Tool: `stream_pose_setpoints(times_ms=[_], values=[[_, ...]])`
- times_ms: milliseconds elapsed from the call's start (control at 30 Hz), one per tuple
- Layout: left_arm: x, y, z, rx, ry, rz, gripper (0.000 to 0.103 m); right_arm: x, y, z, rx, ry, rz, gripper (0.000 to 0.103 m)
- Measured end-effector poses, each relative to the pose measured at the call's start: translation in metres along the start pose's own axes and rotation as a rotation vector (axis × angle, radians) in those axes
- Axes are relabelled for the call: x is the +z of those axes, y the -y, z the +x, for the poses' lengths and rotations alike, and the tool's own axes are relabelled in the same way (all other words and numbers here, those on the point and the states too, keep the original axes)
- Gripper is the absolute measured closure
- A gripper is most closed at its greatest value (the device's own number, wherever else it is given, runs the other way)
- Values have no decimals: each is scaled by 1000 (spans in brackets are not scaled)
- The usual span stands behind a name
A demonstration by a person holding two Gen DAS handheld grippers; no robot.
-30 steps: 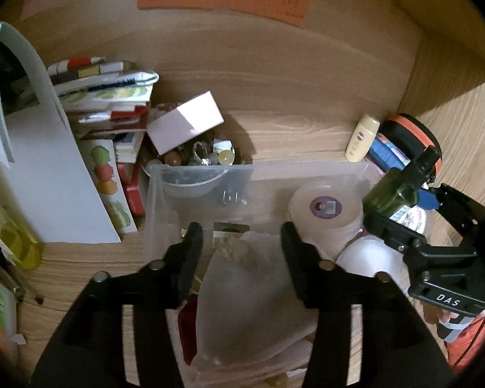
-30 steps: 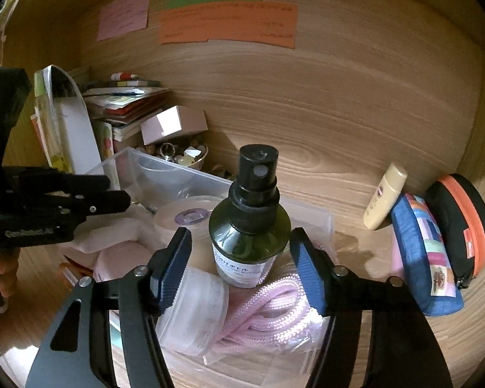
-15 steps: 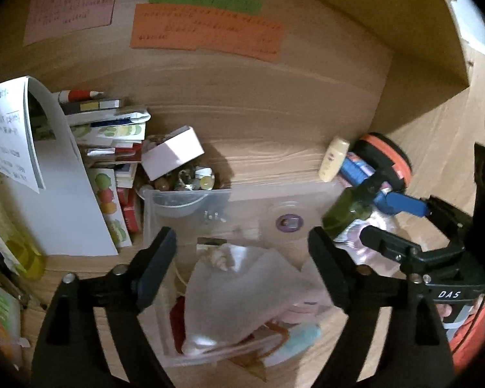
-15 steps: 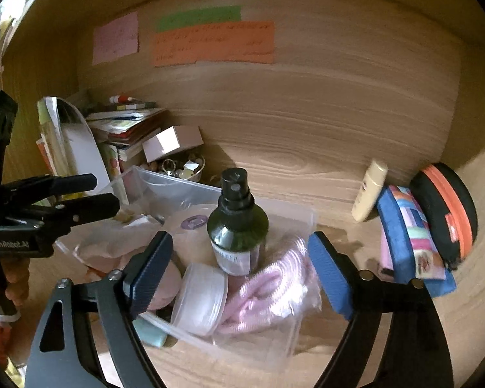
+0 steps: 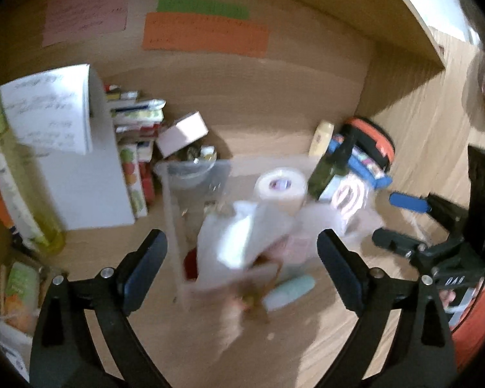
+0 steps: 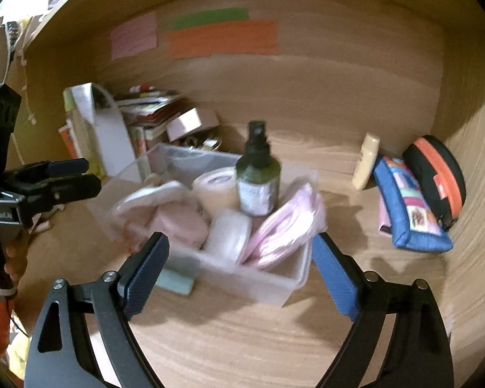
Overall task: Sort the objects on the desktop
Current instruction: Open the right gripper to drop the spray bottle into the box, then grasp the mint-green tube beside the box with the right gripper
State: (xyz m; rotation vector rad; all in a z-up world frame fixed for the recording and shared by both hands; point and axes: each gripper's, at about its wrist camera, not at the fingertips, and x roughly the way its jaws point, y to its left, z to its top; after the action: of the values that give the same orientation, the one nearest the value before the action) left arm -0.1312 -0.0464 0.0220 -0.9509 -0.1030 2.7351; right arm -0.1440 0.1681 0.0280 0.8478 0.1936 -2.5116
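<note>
Wood-grain desk surface [image 6: 242, 339] and a wooden back panel carrying pink, green and orange notes [image 6: 223, 37] are being shown under dim light. At the far left, a white file holder [image 5: 84, 181] with a stack of books [image 5: 135, 119] is being kept upright, and a small pink box [image 6: 186, 123] is being propped just right of it. At centre, the clear plastic bin [image 6: 242, 278] is being filled: crumpled white cloth, a roll of tape [image 6: 215, 181], a white jar [image 6: 228, 234], a bagged pink rope [image 6: 281, 226] and, upright at its far side, the dark green spray bottle [image 6: 258, 174]. At the far right, a cream tube [image 6: 365, 161], a blue patterned pouch [image 6: 407, 213] and a black-and-orange case [image 6: 436, 177] are being left on the desk, well apart from the bin. The left gripper [image 5: 242, 255] is being opened at this moment, nothing being pinched between its pads, though the cloth is being framed by them. The right gripper [image 6: 241, 255] is likewise being opened, empty, with the bin's near right corner lying between its fingers. Both are being pointed steeply downward from the near side. For the step to be done well, it is judged that one loose item at the right should be chosen and approached with jaws spread wide, the standing bottle being avoided so that it is not toppled.
</note>
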Motion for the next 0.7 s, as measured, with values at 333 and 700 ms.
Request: stream_pose_setpoints(times_ms=[333, 700], values=[[-46, -13, 0, 72, -83, 54, 8, -26, -20, 22, 35, -106, -5, 14], [-74, -25, 11, 25, -127, 51, 8, -43, -43, 72, 100, -279, 69, 14]])
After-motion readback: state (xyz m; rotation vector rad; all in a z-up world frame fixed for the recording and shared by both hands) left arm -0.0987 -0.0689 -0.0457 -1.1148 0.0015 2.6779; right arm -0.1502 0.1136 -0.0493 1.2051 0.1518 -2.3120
